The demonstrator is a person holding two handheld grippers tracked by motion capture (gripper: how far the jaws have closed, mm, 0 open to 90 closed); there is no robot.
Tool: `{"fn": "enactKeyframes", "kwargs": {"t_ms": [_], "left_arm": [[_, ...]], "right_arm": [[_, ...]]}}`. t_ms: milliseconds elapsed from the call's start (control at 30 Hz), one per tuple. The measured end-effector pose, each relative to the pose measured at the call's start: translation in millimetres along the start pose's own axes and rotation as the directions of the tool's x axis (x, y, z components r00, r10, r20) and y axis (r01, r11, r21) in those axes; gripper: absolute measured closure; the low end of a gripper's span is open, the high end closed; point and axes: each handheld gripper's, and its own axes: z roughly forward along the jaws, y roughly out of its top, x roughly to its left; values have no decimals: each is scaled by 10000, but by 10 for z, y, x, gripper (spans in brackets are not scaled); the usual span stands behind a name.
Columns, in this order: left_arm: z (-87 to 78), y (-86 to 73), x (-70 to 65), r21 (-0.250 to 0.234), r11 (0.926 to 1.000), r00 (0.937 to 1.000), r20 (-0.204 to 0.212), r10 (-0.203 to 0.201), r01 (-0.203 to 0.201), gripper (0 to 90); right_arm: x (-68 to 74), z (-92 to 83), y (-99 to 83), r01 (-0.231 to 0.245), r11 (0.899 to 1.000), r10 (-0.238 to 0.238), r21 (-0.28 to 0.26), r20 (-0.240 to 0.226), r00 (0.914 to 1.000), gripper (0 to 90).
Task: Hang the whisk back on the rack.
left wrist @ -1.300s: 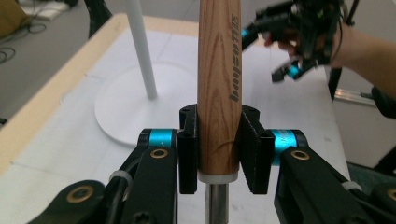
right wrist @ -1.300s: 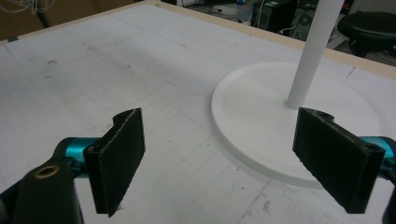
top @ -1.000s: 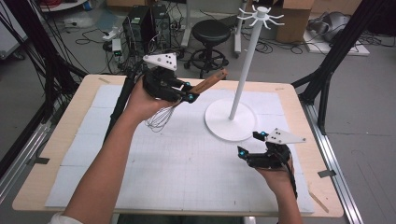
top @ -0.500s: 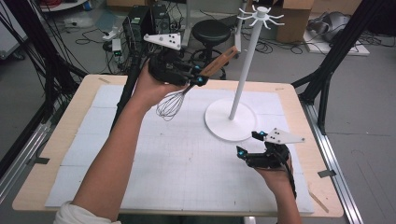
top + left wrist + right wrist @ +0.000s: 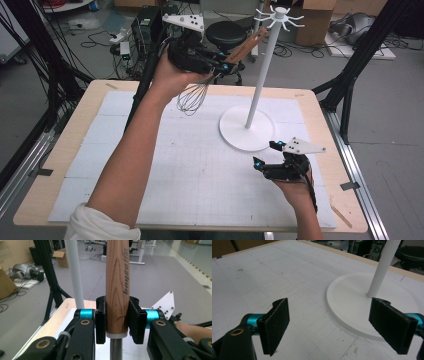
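Note:
A wire whisk (image 5: 194, 96) with a wooden handle (image 5: 246, 45) hangs high above the table's back. My left gripper (image 5: 227, 64) is shut on that handle (image 5: 117, 290), low on it near the metal collar; the handle points up toward the hooks (image 5: 278, 17) of a white rack stand (image 5: 261, 75). The stand's round base (image 5: 246, 127) rests on the white mat. My right gripper (image 5: 266, 155) sits low at the front right of the base, jaws wide open with nothing between them (image 5: 329, 327); the base (image 5: 352, 297) and pole (image 5: 383, 267) lie just beyond it.
The white gridded mat (image 5: 165, 165) covers a wooden table (image 5: 65, 150). Black frame legs (image 5: 350, 85), a stool (image 5: 227, 35), cables and boxes stand on the floor behind the table.
My left gripper has risen with the whisk and carried it right, bringing the handle's end closer to the stand's top. The right gripper has kept still.

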Motion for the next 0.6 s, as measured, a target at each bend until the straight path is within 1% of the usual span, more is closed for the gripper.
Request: {"fn": "enactKeyframes", "kwargs": {"t_ms": [67, 133, 200, 233, 267, 333, 367, 433, 467, 600], "left_arm": [[13, 40, 28, 43, 10000, 10000, -94, -11, 11, 711], [32, 70, 54, 126, 9998, 9998, -176, -134, 136, 711], [57, 91, 70, 45, 10000, 9997, -244, -85, 86, 711], [74, 95, 75, 52, 9998, 9996, -216, -170, 172, 711], [93, 98, 85, 105, 9999, 9996, -252, -109, 112, 711], [132, 95, 103, 205, 9996, 9995, -280, -169, 175, 711], [156, 93, 119, 197, 9997, 9993, -342, -135, 142, 711], [194, 85, 149, 198, 9994, 9992, -299, -266, 271, 711], [210, 87, 157, 292, 9993, 9989, -414, -232, 244, 711], [271, 81, 185, 359, 9989, 9985, -464, -289, 306, 711]], "right_arm": [[9, 14, -4, -66, 10000, 66, 50, -56, 10000, 159], [17, 35, -1, 9, 10000, -8, 52, -81, 10000, 159], [24, 40, 5, 25, 10000, -25, 79, -101, 9999, 159], [21, 38, 6, 57, 10000, -57, 36, -79, 10000, 159], [15, 29, 7, 23, 10000, -23, 12, -69, 10000, 159], [-1, 14, 5, -39, 10000, 39, -24, -96, 9999, 163], [-6, 10, 4, -61, 10000, 60, -38, -100, 9999, 163], [-12, -1, -3, -100, 9999, 100, -15, -69, 9999, 163], [-16, -4, -4, -96, 9999, 96, -44, -54, 9999, 163], [-23, -15, 4, -89, 9999, 88, -84, -71, 9999, 163]]}}
